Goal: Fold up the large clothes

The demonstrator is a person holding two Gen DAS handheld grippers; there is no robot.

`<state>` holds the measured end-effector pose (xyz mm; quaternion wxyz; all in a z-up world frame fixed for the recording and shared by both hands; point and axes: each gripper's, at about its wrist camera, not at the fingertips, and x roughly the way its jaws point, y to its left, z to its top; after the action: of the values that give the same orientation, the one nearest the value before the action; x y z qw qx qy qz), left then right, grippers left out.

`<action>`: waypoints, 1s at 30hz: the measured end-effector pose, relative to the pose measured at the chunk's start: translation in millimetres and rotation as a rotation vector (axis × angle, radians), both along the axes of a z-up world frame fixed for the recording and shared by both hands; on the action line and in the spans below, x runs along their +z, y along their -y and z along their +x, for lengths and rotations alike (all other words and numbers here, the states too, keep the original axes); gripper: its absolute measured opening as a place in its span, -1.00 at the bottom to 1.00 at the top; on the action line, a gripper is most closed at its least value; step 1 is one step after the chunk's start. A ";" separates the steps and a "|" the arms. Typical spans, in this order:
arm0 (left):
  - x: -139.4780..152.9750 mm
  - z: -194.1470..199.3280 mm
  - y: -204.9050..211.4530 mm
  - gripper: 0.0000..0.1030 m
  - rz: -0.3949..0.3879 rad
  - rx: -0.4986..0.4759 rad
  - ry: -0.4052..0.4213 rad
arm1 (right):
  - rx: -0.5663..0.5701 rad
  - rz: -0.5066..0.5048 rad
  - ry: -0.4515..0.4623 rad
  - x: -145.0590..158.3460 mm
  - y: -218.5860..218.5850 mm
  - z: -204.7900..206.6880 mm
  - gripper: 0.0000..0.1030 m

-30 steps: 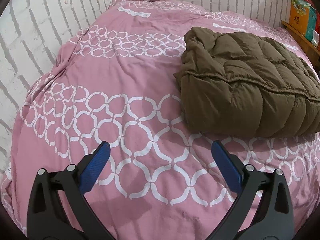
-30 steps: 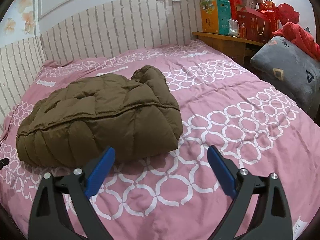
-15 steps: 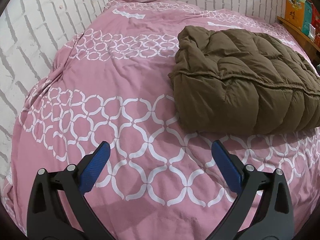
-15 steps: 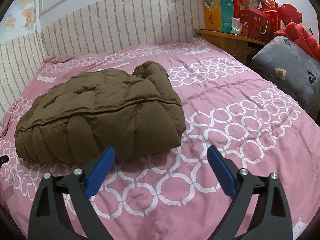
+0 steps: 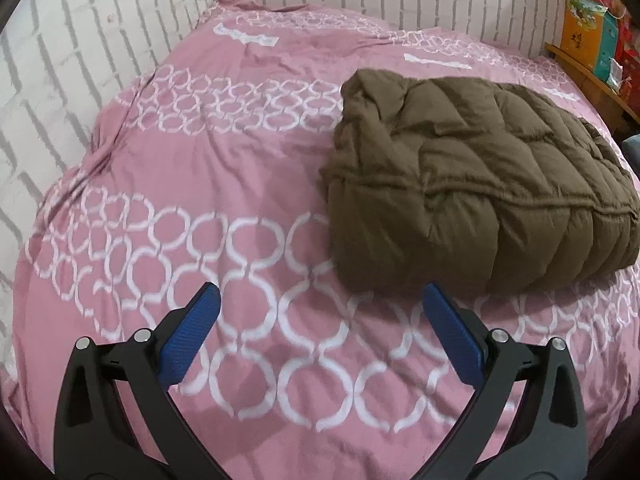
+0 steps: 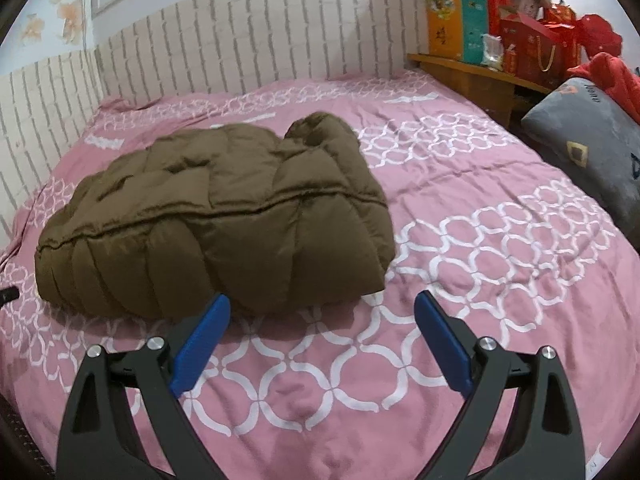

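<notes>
A: Which object is central?
B: The jacket (image 5: 476,184), brown and quilted, folded into a thick bundle. It lies on the bedspread (image 5: 208,184), nearer the head of the bed than the foot. In the right wrist view the jacket (image 6: 216,216) sits left of centre, its folded edge facing the camera, with a raised seam running across its top

A: What does it rest on?
B: A pink bedspread (image 6: 480,240) printed with white ring patterns, creased in places. The jacket touches nothing else

A: Where are the grippers?
B: The left gripper (image 5: 320,340) hovers above the bedspread, near the jacket's front left corner. Its fingers are spread wide, blue pads (image 5: 192,332) facing inward, holding nothing. The right gripper (image 6: 322,344) hovers near the jacket's front right corner, fingers likewise wide apart and empty; its left pad (image 6: 204,340) overlaps the jacket's lower edge in the picture, though contact cannot be judged

A: And the surroundings?
B: A brick-patterned wall (image 5: 72,52) borders the bed at the head and on one side. On the other side stands a wooden shelf (image 6: 468,76) carrying boxes (image 6: 460,28), and beside it lies a grey cushion (image 6: 588,152)
</notes>
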<state>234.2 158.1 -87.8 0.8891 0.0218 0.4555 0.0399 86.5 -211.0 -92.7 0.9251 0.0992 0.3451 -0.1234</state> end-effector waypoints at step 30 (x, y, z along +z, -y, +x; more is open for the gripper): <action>57.5 151.6 42.5 0.94 -0.022 -0.151 0.038 | -0.046 0.005 -0.064 59.2 15.7 128.3 0.81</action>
<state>385.8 115.6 -30.3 0.8982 0.0454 0.4360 -0.0319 214.8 -226.8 -33.5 0.9102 0.1055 0.3725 -0.1469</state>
